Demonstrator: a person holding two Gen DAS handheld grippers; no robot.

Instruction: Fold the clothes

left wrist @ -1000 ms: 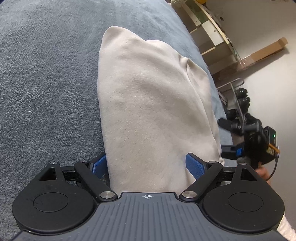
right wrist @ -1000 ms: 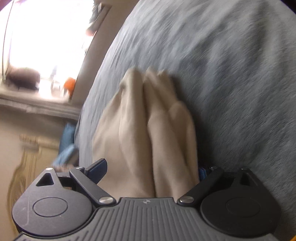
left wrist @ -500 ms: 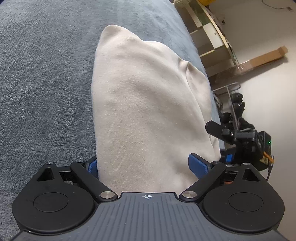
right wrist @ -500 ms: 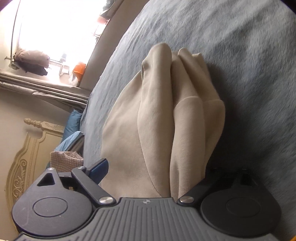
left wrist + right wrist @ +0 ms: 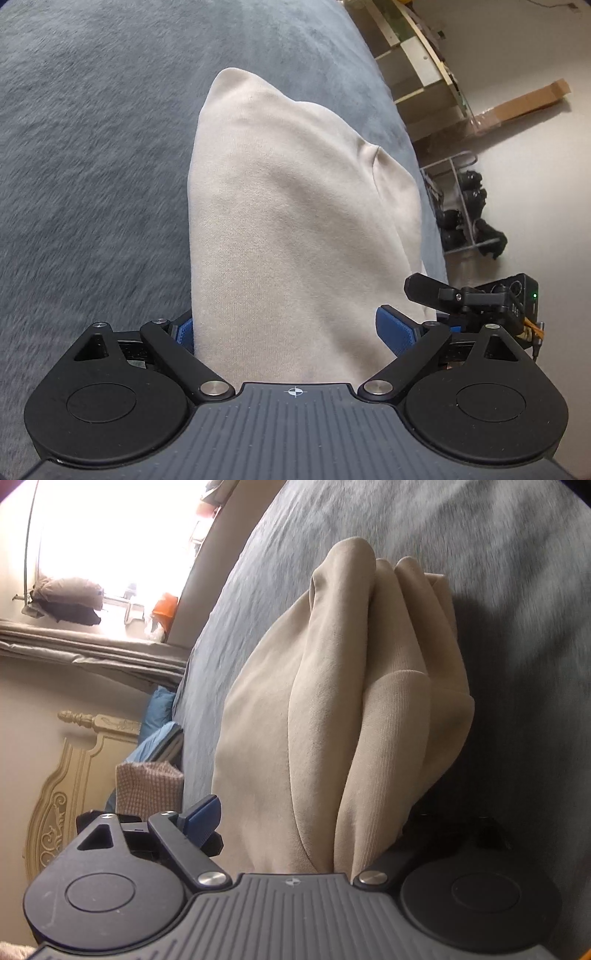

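A wide grey-blue plush blanket (image 5: pixel 96 155) covers the bed and fills most of both wrist views. On it, and rising from it toward the cameras, is the large cream-beige knit garment (image 5: pixel 291 229), a soft sweatshirt-like piece. In the left wrist view it shows as one broad smooth panel, its far rounded end resting on the blanket; in the right wrist view the same garment (image 5: pixel 332 709) is bunched into several long vertical folds.

The left gripper (image 5: pixel 291 328), black with blue pads, has the cloth running between its jaws and down over its body. The jaws stand wide; the left blue pad (image 5: pixel 184 330) lies against the fabric edge, while the right blue pad sits just beside the cloth, so whether it truly pinches cannot be told.

The right gripper (image 5: pixel 317 823) also stands wide, its jaws closing a little at this moment, with the folded garment between them. Its blue left pad (image 5: pixel 201 818) is clear of the cloth; the other finger is hidden under the fabric, so its hold cannot be told.

Beside the bed stand a cream carved headboard (image 5: pixel 70 786), a pale wooden shelf (image 5: pixel 417 55) and a long brown cardboard box (image 5: pixel 524 103).
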